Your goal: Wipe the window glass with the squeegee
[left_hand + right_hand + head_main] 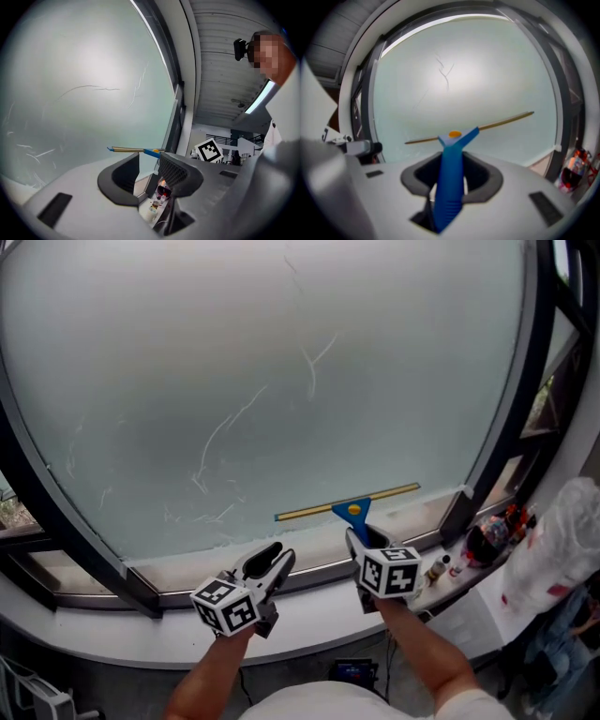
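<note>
My right gripper point(360, 538): fingers clamped on blue squeegee point(349, 507) handle, blade near window glass point(281, 381) lower edge; my left gripper point(276, 556): fingers wide

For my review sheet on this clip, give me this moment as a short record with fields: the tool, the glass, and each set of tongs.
squeegee: blue handle, long blade low on the glass, right end higher
right tongs: shut on the squeegee handle
left tongs: open, nothing between them, beside the right tongs
glass: hazy, with thin streaks across the middle
sill: white, with small bottles at its right end
</note>
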`<state>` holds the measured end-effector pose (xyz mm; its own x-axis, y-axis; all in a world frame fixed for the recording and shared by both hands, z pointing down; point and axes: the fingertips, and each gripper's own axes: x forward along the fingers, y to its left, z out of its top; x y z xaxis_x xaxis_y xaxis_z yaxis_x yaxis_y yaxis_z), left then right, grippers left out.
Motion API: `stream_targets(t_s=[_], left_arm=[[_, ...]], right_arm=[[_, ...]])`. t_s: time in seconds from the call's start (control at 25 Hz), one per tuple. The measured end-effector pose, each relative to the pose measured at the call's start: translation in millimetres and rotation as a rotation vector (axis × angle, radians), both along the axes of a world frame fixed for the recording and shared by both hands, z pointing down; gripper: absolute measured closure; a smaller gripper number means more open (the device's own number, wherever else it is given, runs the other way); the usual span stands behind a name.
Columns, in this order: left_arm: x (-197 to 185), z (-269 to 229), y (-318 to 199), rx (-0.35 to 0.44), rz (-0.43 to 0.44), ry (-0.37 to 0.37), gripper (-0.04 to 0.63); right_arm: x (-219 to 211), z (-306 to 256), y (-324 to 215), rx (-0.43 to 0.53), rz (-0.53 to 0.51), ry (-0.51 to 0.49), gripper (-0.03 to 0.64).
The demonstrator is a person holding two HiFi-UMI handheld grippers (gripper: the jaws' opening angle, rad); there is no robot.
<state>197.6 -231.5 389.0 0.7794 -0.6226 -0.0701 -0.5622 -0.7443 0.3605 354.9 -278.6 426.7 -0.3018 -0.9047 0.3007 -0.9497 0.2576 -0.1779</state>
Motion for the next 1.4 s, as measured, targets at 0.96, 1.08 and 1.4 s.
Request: stream_targets(t_s=[0.96, 1.08, 1.4], left_arm=[[11, -58, -68, 0.093, -0.028, -0.069, 0.439], [12, -71, -75, 0.127, -0.031, -0.083, 0.439], [21, -145, -105, 0.271, -0.086, -0.107, 0.440]], right_arm=[[8, -92, -87, 0.112, -0.088, -0.014, 0.472], [10, -122, -98, 0.168, -0.095, -0.001, 0.472], [28, -244, -135, 0.368, -0.103, 0.040, 0.472]])
